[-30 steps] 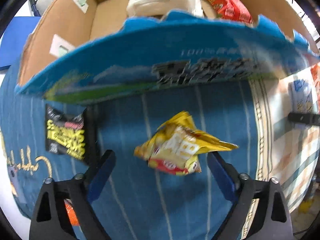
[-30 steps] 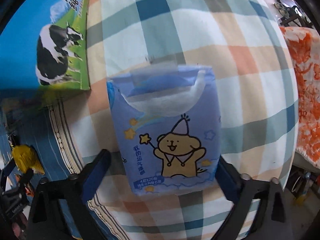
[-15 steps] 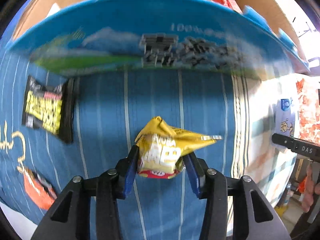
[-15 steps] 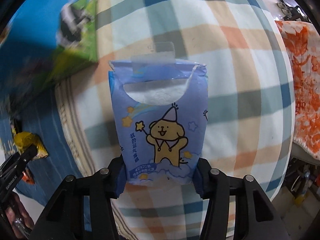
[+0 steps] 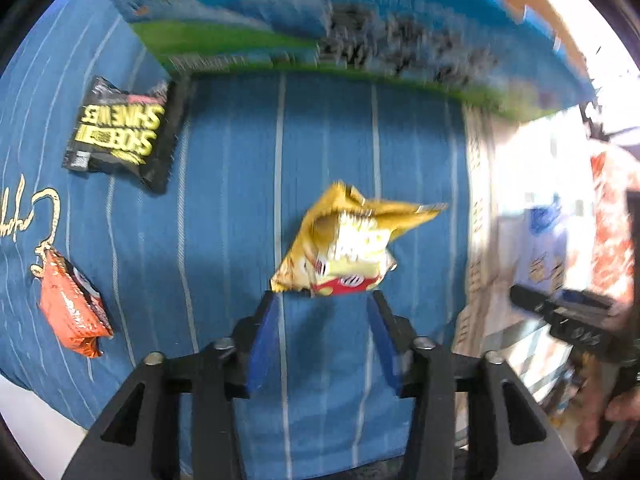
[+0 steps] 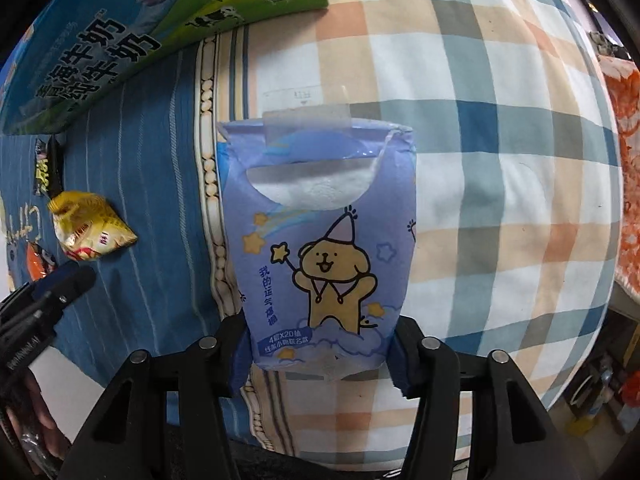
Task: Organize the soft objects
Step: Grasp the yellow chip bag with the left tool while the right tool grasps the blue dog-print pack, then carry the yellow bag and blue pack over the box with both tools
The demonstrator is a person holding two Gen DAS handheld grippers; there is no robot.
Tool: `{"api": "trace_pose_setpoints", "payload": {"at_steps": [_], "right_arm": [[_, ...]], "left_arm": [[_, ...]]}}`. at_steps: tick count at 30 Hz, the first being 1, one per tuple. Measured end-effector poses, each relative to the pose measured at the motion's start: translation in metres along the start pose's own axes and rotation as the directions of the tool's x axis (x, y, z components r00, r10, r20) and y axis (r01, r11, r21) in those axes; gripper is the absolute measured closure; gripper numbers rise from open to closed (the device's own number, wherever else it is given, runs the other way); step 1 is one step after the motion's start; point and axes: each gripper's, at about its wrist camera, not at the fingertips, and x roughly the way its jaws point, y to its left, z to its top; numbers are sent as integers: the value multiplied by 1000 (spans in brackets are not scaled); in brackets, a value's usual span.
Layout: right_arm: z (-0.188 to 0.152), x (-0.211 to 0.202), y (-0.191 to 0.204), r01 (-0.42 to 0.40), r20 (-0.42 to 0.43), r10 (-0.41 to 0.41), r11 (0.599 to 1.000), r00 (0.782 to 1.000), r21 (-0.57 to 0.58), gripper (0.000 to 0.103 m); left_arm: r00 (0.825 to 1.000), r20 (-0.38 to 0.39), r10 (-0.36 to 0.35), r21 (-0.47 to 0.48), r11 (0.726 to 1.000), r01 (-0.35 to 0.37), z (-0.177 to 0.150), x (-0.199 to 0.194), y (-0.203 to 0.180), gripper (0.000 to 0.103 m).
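Observation:
My left gripper (image 5: 322,300) is shut on the lower edge of a crumpled yellow snack bag (image 5: 348,246), held above the blue striped cloth (image 5: 224,240). The bag also shows in the right wrist view (image 6: 90,228). My right gripper (image 6: 320,344) is shut on a blue tissue pack with a cartoon bear (image 6: 320,240), lifted over the plaid cloth (image 6: 500,140). The tissue pack also shows blurred in the left wrist view (image 5: 546,248).
A blue and green milk carton box (image 5: 320,24) stands ahead, also seen in the right wrist view (image 6: 120,28). A black snack bag (image 5: 124,132) and an orange snack bag (image 5: 72,308) lie on the blue cloth at left.
Both grippers closed from wide open, the left on the yellow bag and the right on the tissue pack. Both items have been lifted and both views shifted left toward the box.

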Motion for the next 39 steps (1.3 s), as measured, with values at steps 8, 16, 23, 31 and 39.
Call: {"api": "trace_pose_setpoints", "payload": {"at_steps": [8, 16, 23, 31, 39], "right_arm": [[11, -6, 11, -21, 8, 21, 999, 1000, 30, 32], [29, 8, -5, -13, -21, 15, 996, 1000, 84, 36], [27, 4, -4, 8, 11, -9, 997, 1000, 79, 56], [19, -22, 5, -19, 52, 17, 999, 998, 37, 65], [4, -104, 5, -115, 140, 117, 993, 983, -17, 65]], "left_arm": [[996, 84, -11, -42, 999, 15, 10, -26, 4, 31], [999, 39, 25, -16, 1000, -25, 61, 20, -2, 60], [999, 45, 0, -43, 999, 2, 62, 24, 14, 62], [995, 97, 8, -26, 1000, -6, 48, -11, 1, 62], [984, 174, -46, 1, 999, 47, 28, -75, -10, 62]]}}
